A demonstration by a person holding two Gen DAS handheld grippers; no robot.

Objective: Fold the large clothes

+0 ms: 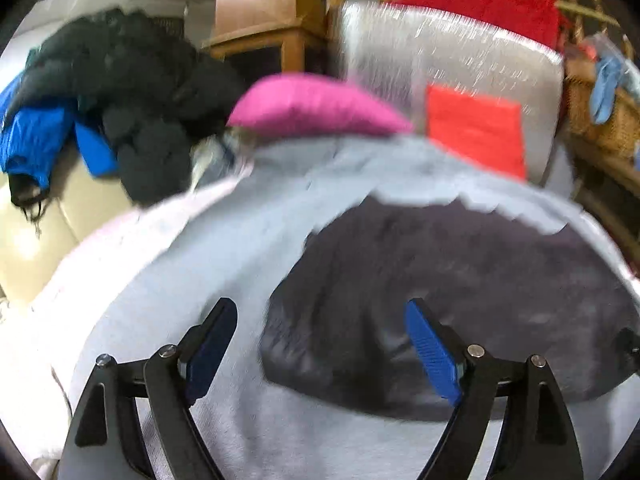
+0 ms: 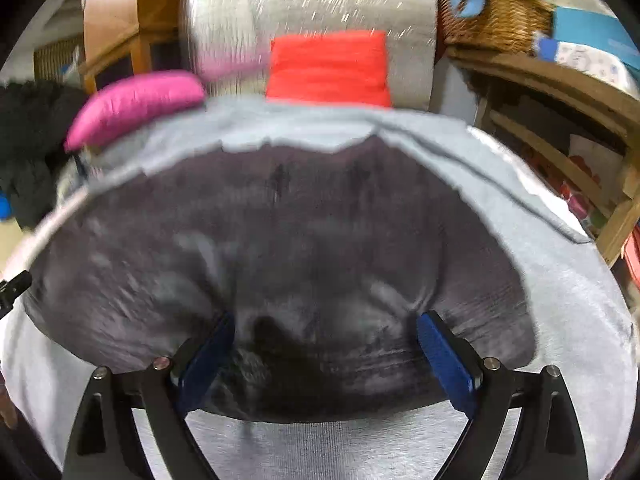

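A dark grey garment (image 1: 440, 288) lies spread on a light grey sheet (image 1: 208, 264). It fills the middle of the right wrist view (image 2: 304, 240). My left gripper (image 1: 320, 348) is open over the garment's left edge, its blue pads (image 1: 432, 356) wide apart and empty. My right gripper (image 2: 324, 356) is open, its jaws wide apart over the garment's near edge, with cloth between them. Both views are blurred by motion.
A pink cushion (image 1: 316, 106), a red cloth (image 1: 476, 128) and a silver-grey chair back (image 1: 452, 56) stand behind the sheet. A pile of black and blue clothes (image 1: 100, 100) lies at left. A wicker basket (image 2: 496, 12) and wooden shelves (image 2: 560, 120) are at right.
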